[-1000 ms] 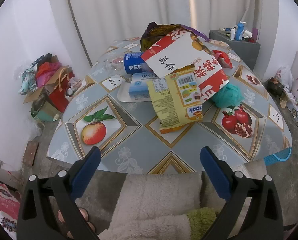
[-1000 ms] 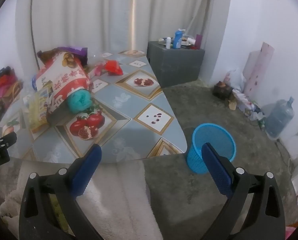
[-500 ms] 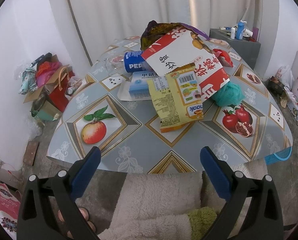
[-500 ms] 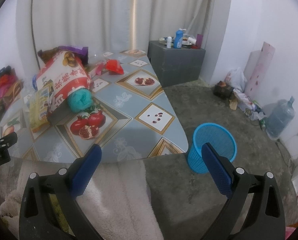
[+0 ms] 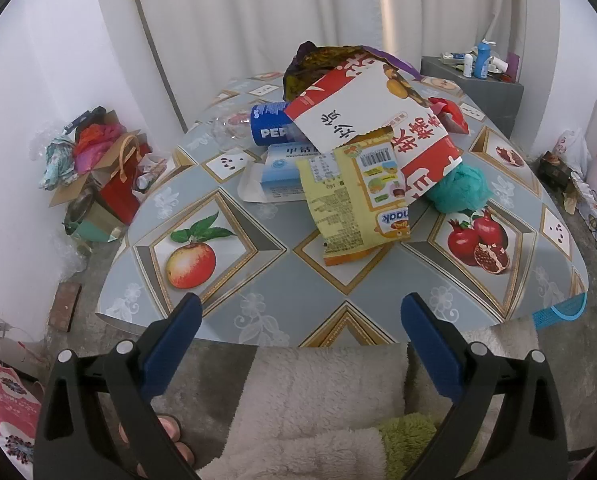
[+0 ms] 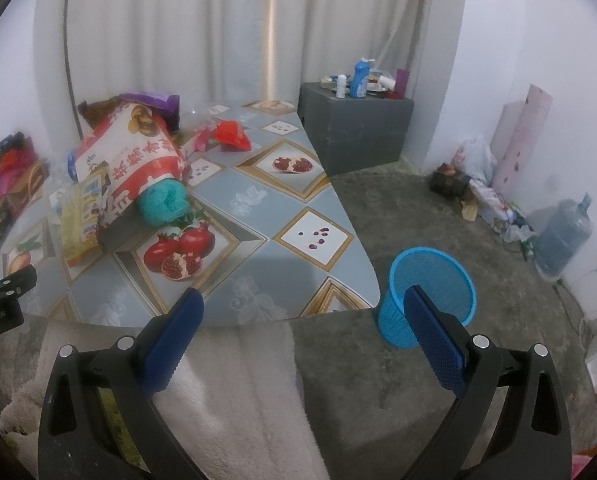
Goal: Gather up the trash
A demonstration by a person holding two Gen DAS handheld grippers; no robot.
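Note:
A pile of trash lies on the fruit-patterned table [image 5: 258, 280]: a yellow snack bag [image 5: 354, 200], a big red and white bag [image 5: 382, 136], a blue Pepsi can [image 5: 270, 128], a light blue box [image 5: 282, 172], a teal ball [image 5: 458, 188] and a red wrapper [image 5: 452, 116]. A blue mesh bin [image 6: 430, 296] stands on the floor by the table's near right corner. My left gripper [image 5: 298, 332] is open and empty at the table's near edge. My right gripper [image 6: 302, 328] is open and empty, low over the near edge beside the bin.
A grey cabinet [image 6: 358, 136] with bottles stands behind the table. Bags and boxes [image 5: 98, 168] lie on the floor at the left. A water jug [image 6: 562, 236] and clutter line the right wall. A fluffy white cover [image 5: 318, 400] is below both grippers.
Both grippers have shifted slightly, and the table and pile sit a little nearer in view. Both stay open and empty.

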